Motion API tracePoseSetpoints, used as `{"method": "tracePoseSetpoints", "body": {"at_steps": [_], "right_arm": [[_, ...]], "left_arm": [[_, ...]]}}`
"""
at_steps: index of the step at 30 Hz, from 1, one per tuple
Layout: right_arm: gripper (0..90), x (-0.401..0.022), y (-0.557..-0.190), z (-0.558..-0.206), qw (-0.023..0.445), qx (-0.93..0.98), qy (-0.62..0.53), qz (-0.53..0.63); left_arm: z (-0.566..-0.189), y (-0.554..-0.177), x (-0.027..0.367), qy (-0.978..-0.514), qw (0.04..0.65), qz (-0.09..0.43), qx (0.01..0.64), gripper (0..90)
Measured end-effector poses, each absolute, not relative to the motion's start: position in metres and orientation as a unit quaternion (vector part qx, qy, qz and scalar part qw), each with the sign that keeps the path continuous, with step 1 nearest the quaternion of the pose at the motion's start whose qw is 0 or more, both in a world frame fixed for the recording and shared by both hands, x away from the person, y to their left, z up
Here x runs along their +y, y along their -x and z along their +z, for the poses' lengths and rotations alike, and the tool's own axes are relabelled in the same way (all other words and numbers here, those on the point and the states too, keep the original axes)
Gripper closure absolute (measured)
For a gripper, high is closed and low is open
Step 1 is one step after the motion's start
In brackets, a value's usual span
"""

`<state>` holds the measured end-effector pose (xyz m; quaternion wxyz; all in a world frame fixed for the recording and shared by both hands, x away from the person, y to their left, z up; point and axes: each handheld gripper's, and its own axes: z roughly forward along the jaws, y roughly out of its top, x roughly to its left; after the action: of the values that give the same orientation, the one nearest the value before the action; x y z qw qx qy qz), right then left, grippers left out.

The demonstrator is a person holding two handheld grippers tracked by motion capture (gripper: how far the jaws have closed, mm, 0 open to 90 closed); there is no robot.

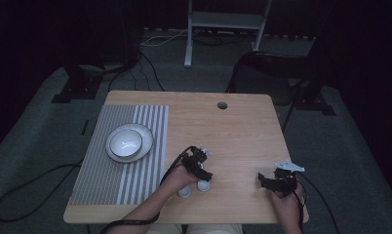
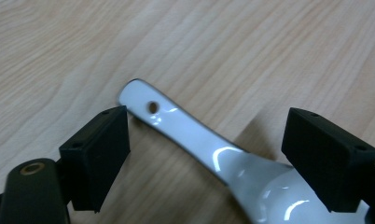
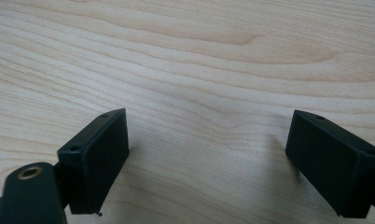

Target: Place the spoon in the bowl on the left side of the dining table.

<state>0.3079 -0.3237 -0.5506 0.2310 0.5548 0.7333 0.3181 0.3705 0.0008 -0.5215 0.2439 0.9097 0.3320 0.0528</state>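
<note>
Big wooden table (image 1: pixel 233 126) with a striped mat (image 1: pixel 106 165) covering its left part. On the mat sits a white plate (image 1: pixel 146 141) with a white bowl (image 1: pixel 126 143) nested in it, well apart from both hands.

Left gripper (image 1: pixel 200 169) is down near the front edge, about mid-table, right over two small white pieces (image 1: pixel 194 188) by the person's left hand (image 1: pixel 177 178). From above I honestly can't tell what those two are. In the left gripper view it's clearer: a white ceramic spoon (image 2: pixel 209 149) lies flat on the wood between the jaws, handle end with its little hole just beside the left pad, bowl end running under the right one. The jaws are spread wide with gaps on both sides of the spoon, so it's not grabbed, just straddled.

Right gripper (image 1: pixel 269 181) sits off toward the front right corner, held by the right hand (image 1: pixel 287 202), well apart from the spoon. Its jaws (image 3: pixel 209 158) hang open too, bare wood between them, holding nothing.
</note>
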Motion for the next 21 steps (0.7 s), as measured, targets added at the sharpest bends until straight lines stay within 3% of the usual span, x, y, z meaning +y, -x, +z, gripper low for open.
{"method": "tracePoseSetpoints", "body": {"at_steps": [3,6,12,21], "right_arm": [[12.6,-0.324,-0.308,-0.551,0.231,0.733,-0.555,0.318],[12.6,-0.324,-0.308,-0.551,0.231,0.733,-0.555,0.318],[12.7,-0.324,-0.308,-0.551,0.231,0.733,-0.555,0.318],[12.7,-0.324,-0.308,-0.551,0.231,0.733,-0.555,0.318]], "left_arm": [[-0.519,-0.367,-0.005,-0.918,0.234,0.053,0.317,23.7],[-0.517,-0.364,-0.007,-0.922,0.235,0.045,0.304,36.7],[-0.517,-0.36,-0.01,-0.929,0.239,0.06,0.277,72.9],[-0.516,-0.36,-0.012,-0.931,0.24,0.06,0.268,74.6]]}}
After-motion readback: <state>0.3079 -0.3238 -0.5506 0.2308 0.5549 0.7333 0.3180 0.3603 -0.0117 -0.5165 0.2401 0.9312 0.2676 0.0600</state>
